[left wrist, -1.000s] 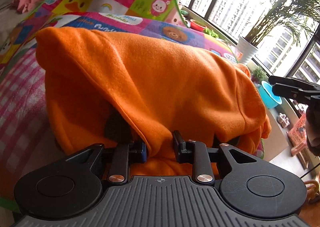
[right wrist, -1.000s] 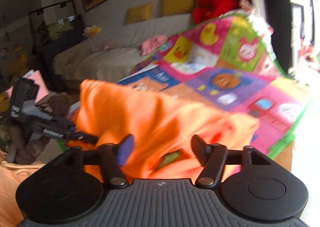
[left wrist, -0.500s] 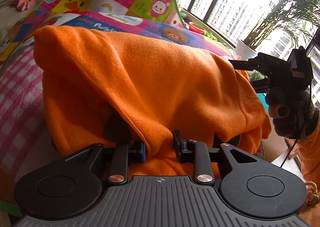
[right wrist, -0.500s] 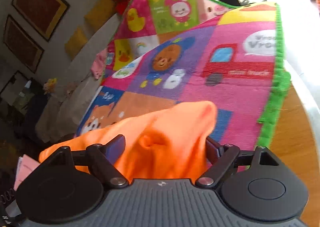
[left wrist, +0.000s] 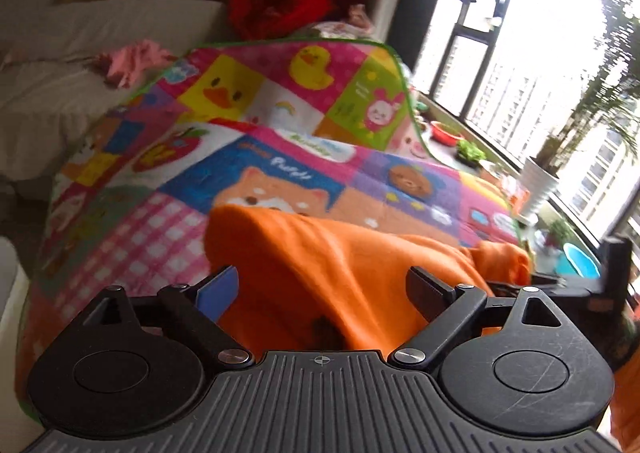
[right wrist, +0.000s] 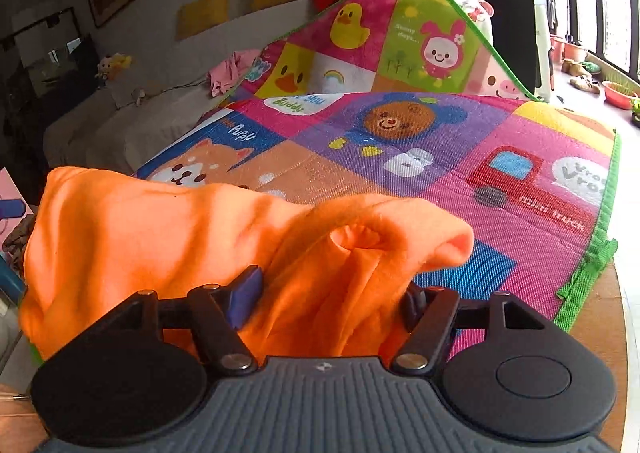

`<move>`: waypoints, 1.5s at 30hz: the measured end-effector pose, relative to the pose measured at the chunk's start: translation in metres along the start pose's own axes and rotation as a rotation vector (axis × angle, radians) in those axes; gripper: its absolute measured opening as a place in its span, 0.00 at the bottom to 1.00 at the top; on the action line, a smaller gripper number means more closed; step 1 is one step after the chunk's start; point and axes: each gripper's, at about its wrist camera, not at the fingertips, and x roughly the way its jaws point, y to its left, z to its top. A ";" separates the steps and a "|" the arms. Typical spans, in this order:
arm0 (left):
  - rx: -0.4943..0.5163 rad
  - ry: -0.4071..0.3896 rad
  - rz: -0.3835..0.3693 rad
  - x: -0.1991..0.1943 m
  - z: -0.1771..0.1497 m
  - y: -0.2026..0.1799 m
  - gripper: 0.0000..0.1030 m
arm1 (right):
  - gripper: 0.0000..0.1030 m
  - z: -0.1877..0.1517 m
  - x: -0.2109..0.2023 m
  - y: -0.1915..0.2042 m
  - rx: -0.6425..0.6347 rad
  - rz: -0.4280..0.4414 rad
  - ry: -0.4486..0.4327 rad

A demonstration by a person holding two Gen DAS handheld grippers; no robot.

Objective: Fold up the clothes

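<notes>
An orange fleece garment (left wrist: pixel 320 265) lies bunched on the colourful cartoon play mat (left wrist: pixel 280 173). My left gripper (left wrist: pixel 322 289) is open, its fingers spread on either side of the garment's near edge. In the right wrist view the same garment (right wrist: pixel 160 229) lies in a heap with a rolled sleeve end (right wrist: pixel 424 233) at its right. My right gripper (right wrist: pixel 332 293) is open, with cloth lying between its spread fingers. The right gripper also shows at the right edge of the left wrist view (left wrist: pixel 592 289).
The mat (right wrist: pixel 500 181) covers a wooden table whose edge (right wrist: pixel 600 317) shows at the right. A white sofa (left wrist: pixel 80 53) with yellow cushions, a pink cloth (left wrist: pixel 132 61) and a red pile (left wrist: pixel 280 1) stands behind. Windows and potted plants (left wrist: pixel 560 157) are on the right.
My left gripper has opened and let go of the orange garment, and it has lifted and tilted up. The garment has dropped lower onto the mat. My right gripper stays open over the cloth.
</notes>
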 end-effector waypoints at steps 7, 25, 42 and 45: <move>-0.129 0.097 -0.049 0.061 -0.005 0.032 0.91 | 0.69 -0.007 -0.005 -0.008 0.037 0.033 -0.019; 0.024 -0.010 -0.096 0.140 0.077 0.005 0.55 | 0.44 0.090 0.055 -0.017 -0.089 -0.049 -0.172; 0.173 -0.170 -0.095 0.065 0.091 -0.013 0.70 | 0.68 0.084 -0.003 -0.020 -0.255 -0.286 -0.229; 0.171 -0.202 -0.163 0.088 0.107 -0.034 0.72 | 0.68 0.096 -0.009 0.004 -0.268 -0.187 -0.290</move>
